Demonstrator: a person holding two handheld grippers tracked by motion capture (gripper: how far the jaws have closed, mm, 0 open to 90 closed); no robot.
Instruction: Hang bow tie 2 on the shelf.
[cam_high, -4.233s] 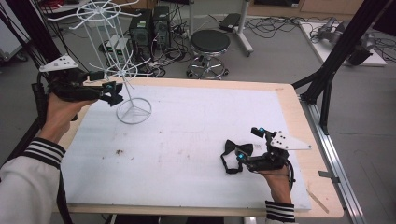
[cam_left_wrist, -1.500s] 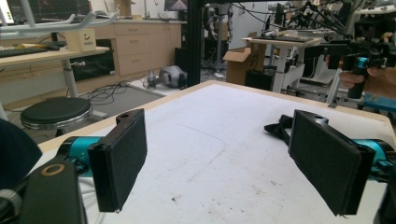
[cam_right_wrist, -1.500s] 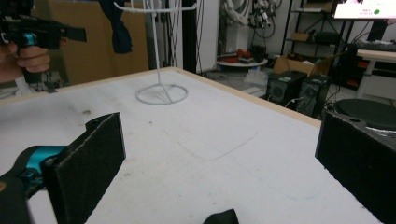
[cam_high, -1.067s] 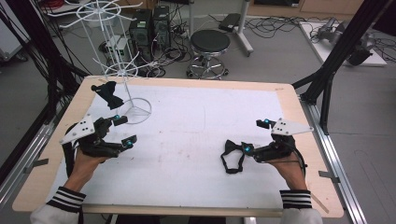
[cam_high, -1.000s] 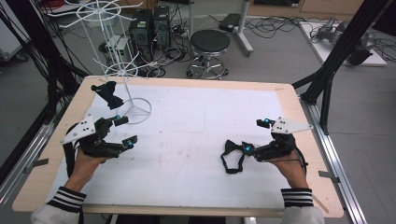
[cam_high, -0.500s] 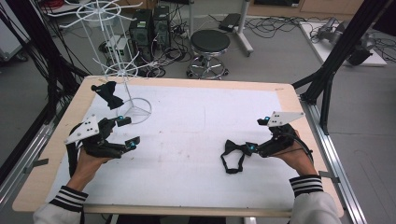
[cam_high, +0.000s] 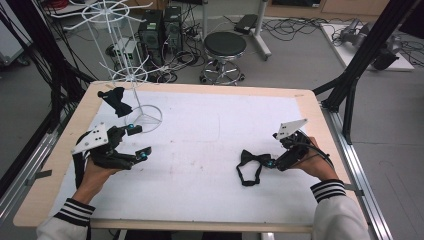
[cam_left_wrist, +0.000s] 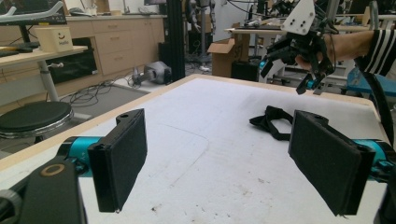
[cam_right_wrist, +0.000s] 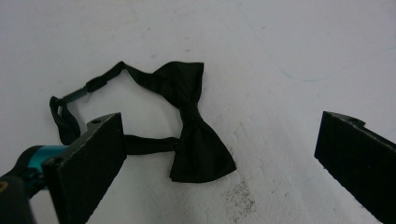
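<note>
White matting covers the table (cam_high: 210, 130) before me. Near its right side lies the black bow tie (cam_high: 252, 161); my right gripper (cam_right_wrist: 219, 154) hangs spread just over it, my left gripper (cam_left_wrist: 215, 163) spread, well apart.

Bow tie (cam_right_wrist: 194, 140): black cloth, faint satin sheen, thin fabric strap. Right gripper (cam_right_wrist: 219, 163) jaw pads: matt black, finely textured like foam or rubber; teal anodised-looking metal at 8 o'clock. Left gripper (cam_left_wrist: 219, 163): same matt pads, teal metal fittings. Table (cam_high: 310, 107): pale wood edge, top covered in white matt sheet, scuffed and smudged. Wire stand (cam_high: 131, 75) at 11 o'clock: thin white-coated metal
</note>
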